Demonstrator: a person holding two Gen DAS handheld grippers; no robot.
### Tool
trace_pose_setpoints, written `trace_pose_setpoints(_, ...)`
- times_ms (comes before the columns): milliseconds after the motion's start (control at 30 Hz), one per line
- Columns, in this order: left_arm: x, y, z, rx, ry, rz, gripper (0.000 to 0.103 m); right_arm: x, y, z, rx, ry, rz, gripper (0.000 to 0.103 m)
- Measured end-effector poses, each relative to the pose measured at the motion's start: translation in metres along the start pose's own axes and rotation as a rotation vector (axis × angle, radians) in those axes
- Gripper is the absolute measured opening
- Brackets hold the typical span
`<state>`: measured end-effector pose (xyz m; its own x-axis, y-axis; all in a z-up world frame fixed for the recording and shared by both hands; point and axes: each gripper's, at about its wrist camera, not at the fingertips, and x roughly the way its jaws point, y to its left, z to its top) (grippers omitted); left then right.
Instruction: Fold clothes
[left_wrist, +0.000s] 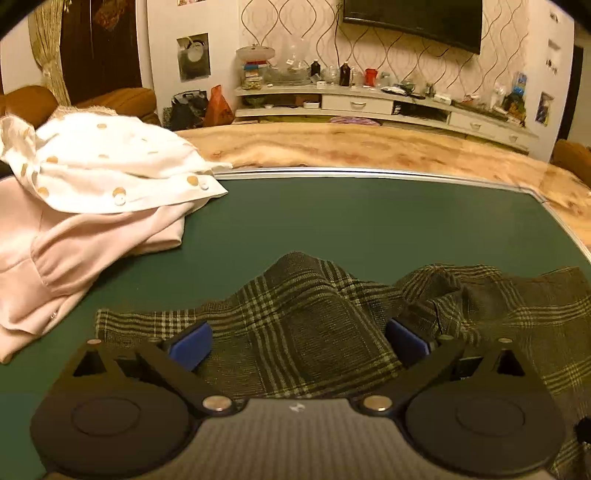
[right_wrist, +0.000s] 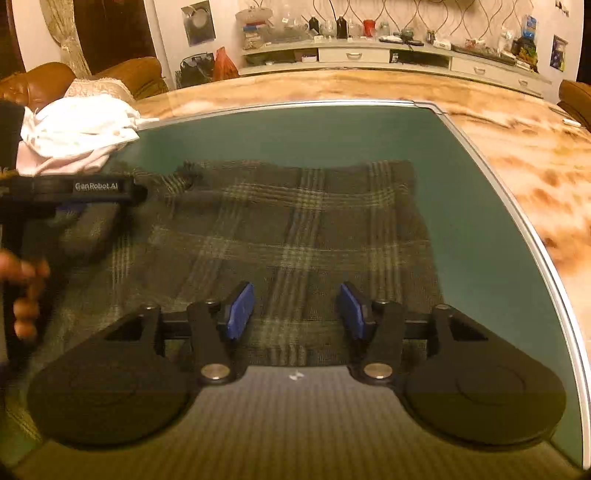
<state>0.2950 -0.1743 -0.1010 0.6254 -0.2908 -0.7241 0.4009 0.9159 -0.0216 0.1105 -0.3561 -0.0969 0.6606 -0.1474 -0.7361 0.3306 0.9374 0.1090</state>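
Note:
A dark green plaid garment (left_wrist: 303, 325) lies on the green mat (left_wrist: 332, 221), rumpled into humps in the left wrist view. My left gripper (left_wrist: 297, 343) is open, low over the plaid cloth, with cloth between its blue pads (left_wrist: 192, 347). In the right wrist view the plaid garment (right_wrist: 295, 229) lies mostly flat. My right gripper (right_wrist: 297, 310) is open just above its near edge. The left gripper's body (right_wrist: 74, 192) shows at the left there, held by a hand.
A white dotted garment (left_wrist: 110, 162) lies on a pink garment (left_wrist: 74, 258) at the mat's far left; both show in the right wrist view (right_wrist: 74, 136). The mat sits on a marbled table (left_wrist: 369, 147). A TV cabinet (left_wrist: 369, 103) stands behind.

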Motion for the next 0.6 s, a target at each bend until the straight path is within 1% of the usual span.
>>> trace_pose_setpoints(100, -0.008, 0.008, -0.002, -0.032, 0.009, -0.043, 0.103, -0.006, -0.006, -0.005, 0.0, 0.003, 0.011, 0.06)
trace_pose_setpoints(200, -0.026, 0.018, -0.006, -0.083, 0.028, -0.09, 0.103, -0.011, -0.007, -0.004, 0.005, 0.026, 0.0, 0.06)
trace_pose_setpoints(300, -0.056, 0.025, -0.016, -0.068, 0.017, -0.102, 0.103, -0.021, -0.007, -0.003, 0.006, 0.036, -0.026, 0.06)
trace_pose_setpoints(400, -0.091, 0.032, -0.036, -0.05, 0.008, -0.12, 0.103, -0.047, -0.013, -0.008, 0.04, -0.019, -0.027, 0.06)
trace_pose_setpoints(433, -0.101, 0.034, -0.044, -0.047, 0.015, -0.124, 0.103, -0.055, -0.016, -0.01, 0.055, -0.03, -0.027, 0.065)
trace_pose_setpoints(467, -0.108, 0.035, -0.053, -0.041, 0.026, -0.13, 0.103, -0.062, -0.019, -0.012, 0.069, -0.039, -0.028, 0.075)
trace_pose_setpoints(533, -0.115, 0.037, -0.071, -0.029, 0.053, -0.13, 0.103, -0.069, -0.024, -0.021, 0.078, -0.033, -0.026, 0.085)
trace_pose_setpoints(600, -0.12, 0.04, -0.087, -0.021, 0.079, -0.12, 0.102, -0.071, -0.026, -0.03, 0.081, -0.02, -0.02, 0.086)
